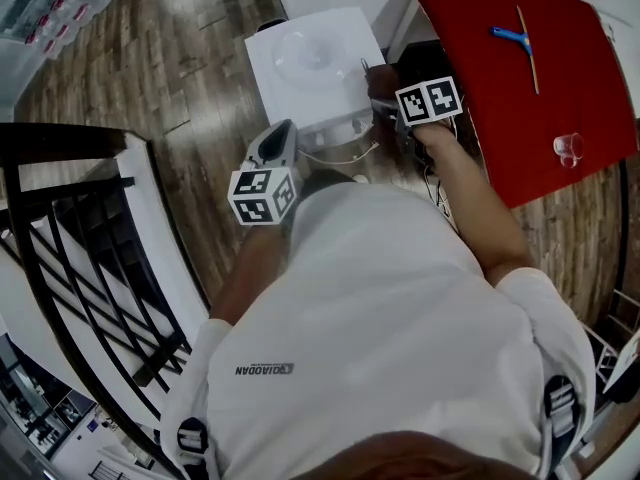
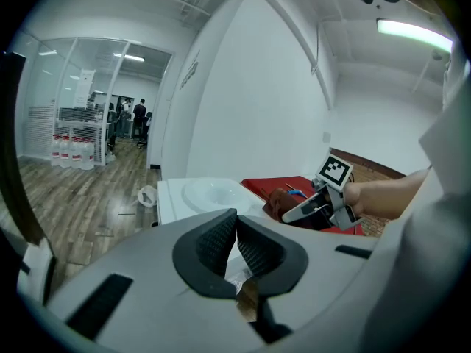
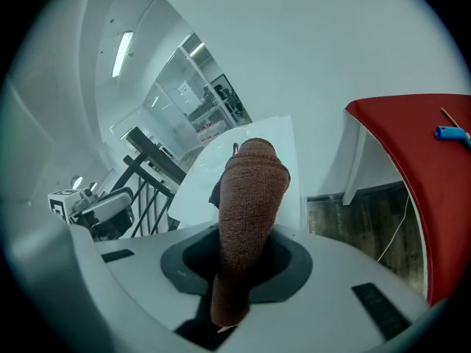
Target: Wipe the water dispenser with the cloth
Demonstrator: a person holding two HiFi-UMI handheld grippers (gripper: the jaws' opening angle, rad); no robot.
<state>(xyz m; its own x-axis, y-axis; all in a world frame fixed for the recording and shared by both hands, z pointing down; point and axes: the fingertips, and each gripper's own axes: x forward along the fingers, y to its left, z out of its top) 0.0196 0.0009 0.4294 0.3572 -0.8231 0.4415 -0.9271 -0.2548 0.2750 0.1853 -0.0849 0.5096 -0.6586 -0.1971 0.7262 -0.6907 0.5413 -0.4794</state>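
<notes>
The white water dispenser [image 1: 315, 63] stands below me on the wood floor, its round top recess showing. My right gripper [image 1: 388, 96] is shut on a folded brown cloth [image 1: 380, 80] at the dispenser's right top edge. In the right gripper view the cloth [image 3: 246, 204] stands up between the jaws, its tip against the dispenser [image 3: 261, 142]. My left gripper [image 1: 283, 133] hovers at the dispenser's near left corner, shut and holding nothing. Its pads [image 2: 221, 241] meet in the left gripper view, where the dispenser [image 2: 202, 195] and right gripper [image 2: 316, 206] also show.
A red table [image 1: 540, 98] stands right of the dispenser and holds a blue-handled tool [image 1: 512, 38] and a clear cup [image 1: 568, 148]. Black stair railing [image 1: 90, 238] runs along the left. Cables [image 1: 345, 156] lie on the floor. A white bag [image 2: 147, 195] sits behind the dispenser.
</notes>
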